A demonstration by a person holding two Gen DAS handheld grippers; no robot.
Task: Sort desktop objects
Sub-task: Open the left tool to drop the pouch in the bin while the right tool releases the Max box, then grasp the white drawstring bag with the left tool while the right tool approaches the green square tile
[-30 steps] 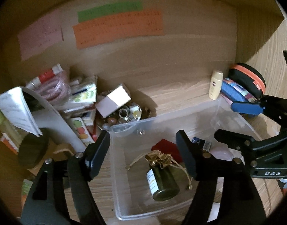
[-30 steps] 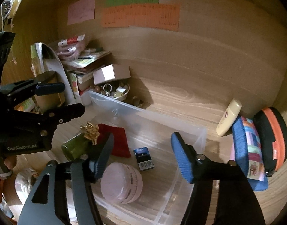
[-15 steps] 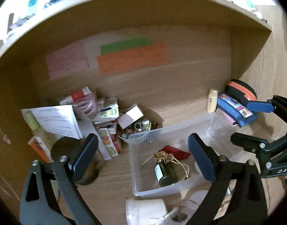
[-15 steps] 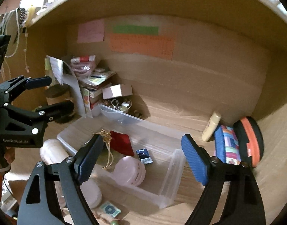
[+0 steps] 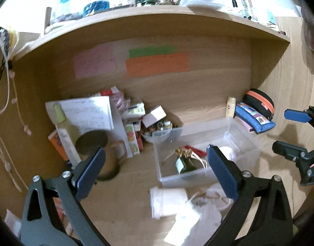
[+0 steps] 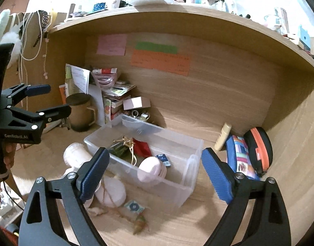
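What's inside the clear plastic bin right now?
In the clear bin: a dark green bottle tied with gold ribbon, a red pouch, a round pink container and a small blue box. The floor under the pink container is hidden.

Orange note [image 6: 160, 62], green strip [image 6: 156, 47]

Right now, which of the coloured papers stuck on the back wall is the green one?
The green paper is the thin strip sitting just above the wide orange paper. The pink paper is the squarer one off to their left.
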